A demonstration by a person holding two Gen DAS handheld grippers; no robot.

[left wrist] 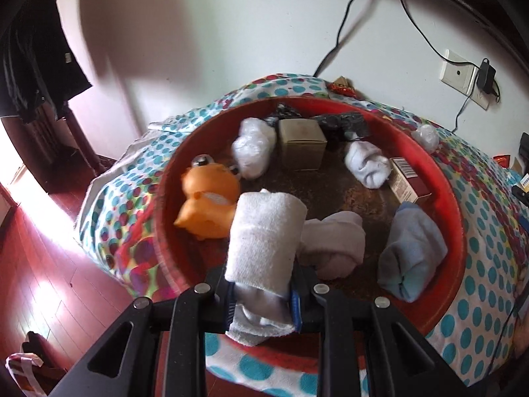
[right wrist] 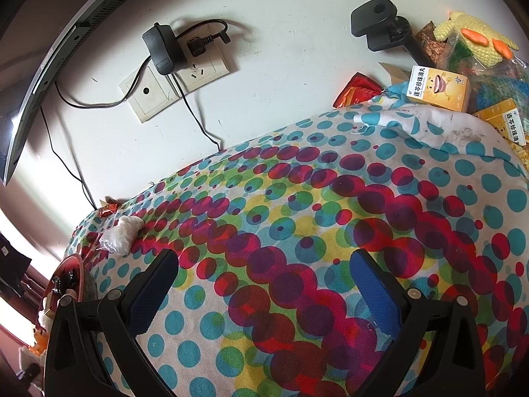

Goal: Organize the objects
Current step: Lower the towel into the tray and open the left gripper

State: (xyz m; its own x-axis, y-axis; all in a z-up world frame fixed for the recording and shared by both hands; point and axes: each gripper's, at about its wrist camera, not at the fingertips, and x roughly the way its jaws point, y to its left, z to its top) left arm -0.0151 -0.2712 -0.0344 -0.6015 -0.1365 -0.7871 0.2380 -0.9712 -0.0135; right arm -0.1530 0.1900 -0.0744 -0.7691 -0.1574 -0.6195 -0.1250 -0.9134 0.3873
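Observation:
My left gripper (left wrist: 263, 301) is shut on a rolled white sock (left wrist: 264, 244) and holds it above the near part of a round red tray (left wrist: 453, 205). In the tray lie an orange toy (left wrist: 208, 205), a grey sock roll (left wrist: 334, 244), a light blue sock roll (left wrist: 410, 254), a white sock roll (left wrist: 367, 163), a bubble-wrapped bundle (left wrist: 253, 147), a tan box (left wrist: 301, 144) and a brown carton (left wrist: 408, 180). My right gripper (right wrist: 264, 284) is open and empty over the dotted cloth (right wrist: 297, 215). A small plastic-wrapped bundle (right wrist: 120, 240) lies on the cloth left of it.
The tray's edge (right wrist: 71, 271) shows at far left in the right wrist view. Yellow medicine boxes (right wrist: 438, 89), red snack packets (right wrist: 358, 91) and a knitted toy (right wrist: 476, 38) are piled at the back right. Wall sockets with a black adapter (right wrist: 162, 49) and cables hang behind.

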